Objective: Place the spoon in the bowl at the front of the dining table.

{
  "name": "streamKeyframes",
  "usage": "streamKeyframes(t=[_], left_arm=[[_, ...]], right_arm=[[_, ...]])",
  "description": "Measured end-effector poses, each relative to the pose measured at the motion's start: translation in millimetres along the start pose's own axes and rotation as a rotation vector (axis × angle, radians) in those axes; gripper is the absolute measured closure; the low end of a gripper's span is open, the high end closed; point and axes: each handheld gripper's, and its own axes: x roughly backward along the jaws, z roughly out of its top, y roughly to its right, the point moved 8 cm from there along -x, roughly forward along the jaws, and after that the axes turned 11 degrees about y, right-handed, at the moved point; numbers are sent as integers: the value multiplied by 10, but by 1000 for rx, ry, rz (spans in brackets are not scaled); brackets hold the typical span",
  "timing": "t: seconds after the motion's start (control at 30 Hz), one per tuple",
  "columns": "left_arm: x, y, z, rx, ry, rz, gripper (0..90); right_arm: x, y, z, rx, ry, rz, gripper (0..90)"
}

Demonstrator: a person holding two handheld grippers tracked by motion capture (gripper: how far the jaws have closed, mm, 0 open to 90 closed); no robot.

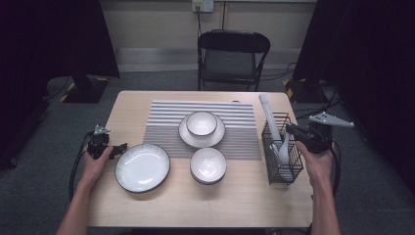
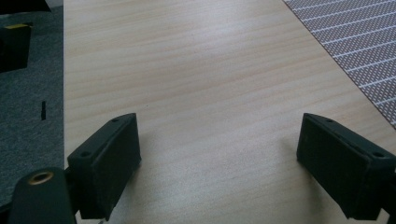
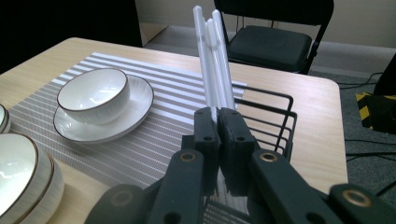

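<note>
At the near right of the table, the right gripper (image 3: 218, 122) has its two black jaws closed almost fully on the lower shafts of a bundle of slender white plastic chopsticks (image 3: 212, 60), which stand upright and slightly tilted in the black wire cutlery basket (image 1: 281, 147). The high view also shows a white ceramic spoon (image 1: 283, 152) in that basket. The chopsticks are judged light, stiff and smooth, hence liable to slip or fan apart; a hold low on the bundle, where the sticks lie together, appears the most secure, and a straight lift would avoid catching the wire rim.

At the near left, the left gripper (image 2: 219, 158) rests low over bare wood with its jaws wide apart and nothing between them, just beside a wide white plate with a dark rim (image 1: 142, 167).

Farther in lie a stack of white dark-rimmed bowls (image 1: 208, 165), then a white bowl on a white saucer (image 1: 201, 125), the latter set on a grey-and-white striped placemat (image 1: 235, 142). This crockery is judged heavy and breakable.

The pale wood-grain tabletop (image 2: 196, 70) is smooth and level. Beyond it stand a black folding chair (image 1: 233, 56), grey carpet with trailing cables, dark curtains at both sides and a pale wall with a socket.
</note>
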Motion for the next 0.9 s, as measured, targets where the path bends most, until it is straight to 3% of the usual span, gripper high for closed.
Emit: streamKeyframes(t=[0.9], left_arm=[[-1,1,0,1,0,-1,129]], right_arm=[[85,-162,282,67,24,11,864]])
